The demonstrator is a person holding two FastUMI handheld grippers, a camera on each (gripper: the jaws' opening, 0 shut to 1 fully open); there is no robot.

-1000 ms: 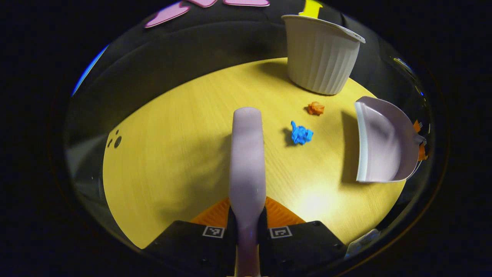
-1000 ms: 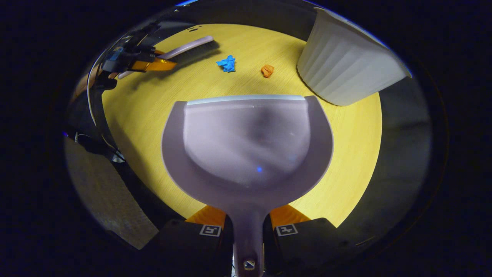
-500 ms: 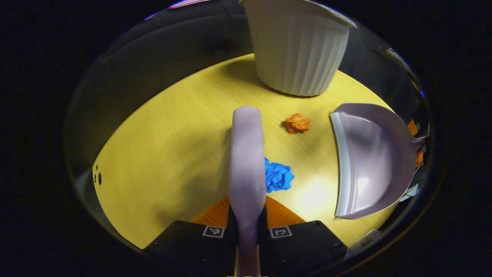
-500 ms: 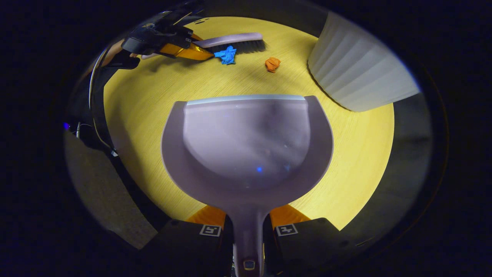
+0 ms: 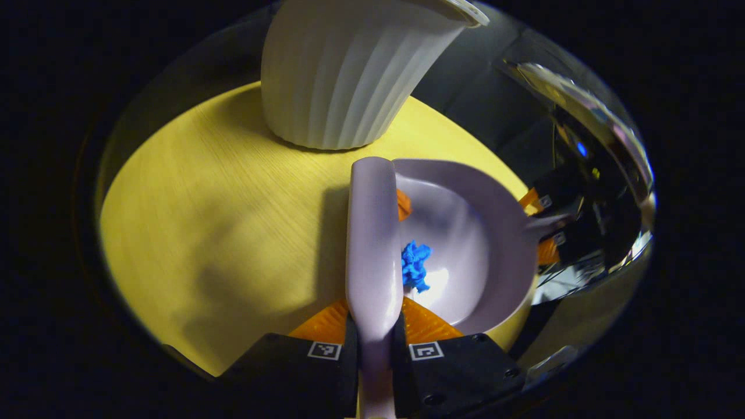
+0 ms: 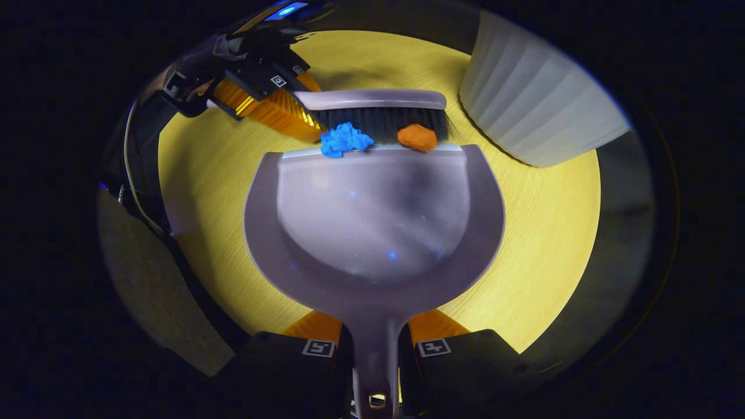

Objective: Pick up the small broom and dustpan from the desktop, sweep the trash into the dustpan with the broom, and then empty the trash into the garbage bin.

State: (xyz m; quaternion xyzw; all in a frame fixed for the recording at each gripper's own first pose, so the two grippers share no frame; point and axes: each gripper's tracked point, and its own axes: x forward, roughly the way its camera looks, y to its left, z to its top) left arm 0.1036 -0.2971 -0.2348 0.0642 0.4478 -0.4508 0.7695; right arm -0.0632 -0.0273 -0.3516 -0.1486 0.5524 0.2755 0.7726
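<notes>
Glossy plastic dustpan (image 6: 372, 221), ribbed plastic bin (image 5: 343, 70) (matt), wood-grain desktop (image 5: 204, 221).

The left gripper (image 5: 375, 317) had a black, blocky housing (image 5: 279, 372) on either side of its fingers, each block carrying a small square black-and-white marker (image 5: 323, 350) at its front corner and dark screws (image 5: 428, 399) sunk further back. Its fingers (image 5: 326, 323) were finely ribbed. The right gripper (image 6: 375, 331) was built alike, with the same paired markers (image 6: 433, 347). Behind the left tool's body a thin cable (image 6: 131, 174) trailed, and a small blue light (image 6: 288, 9) glowed at its rear.
</notes>
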